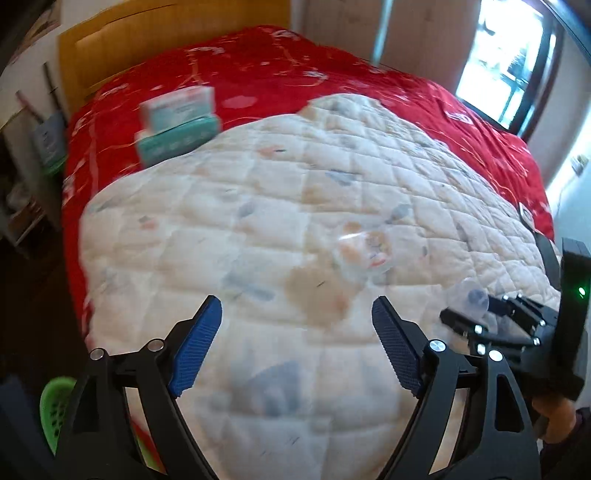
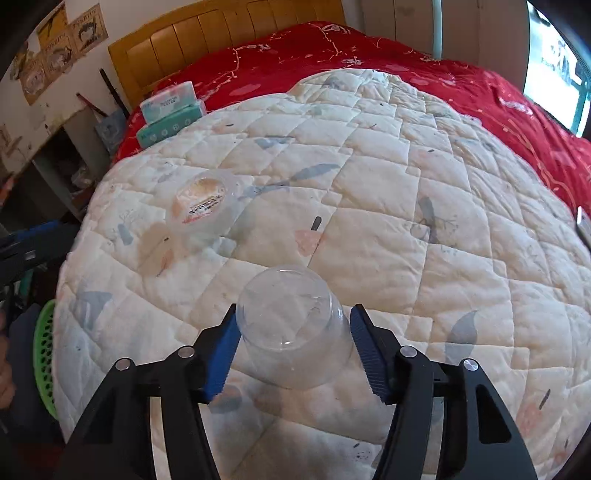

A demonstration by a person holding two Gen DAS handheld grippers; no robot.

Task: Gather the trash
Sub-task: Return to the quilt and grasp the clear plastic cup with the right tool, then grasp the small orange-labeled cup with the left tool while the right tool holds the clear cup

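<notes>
A clear plastic cup lies upside down on the white quilt, near its front edge. My right gripper is around the cup, a blue pad touching each side. In the left wrist view the same cup shows between the right gripper's fingers at the right edge. A second clear container with a printed label rests on the quilt to the far left of the cup. My left gripper hovers open over the quilt with nothing between its pads, and that labelled container is ahead of it.
The quilt covers a red bedspread on a bed with a wooden headboard. Teal tissue packs are stacked at the bed's far left. A green perforated basket stands beside the bed at the left. A window is at the right.
</notes>
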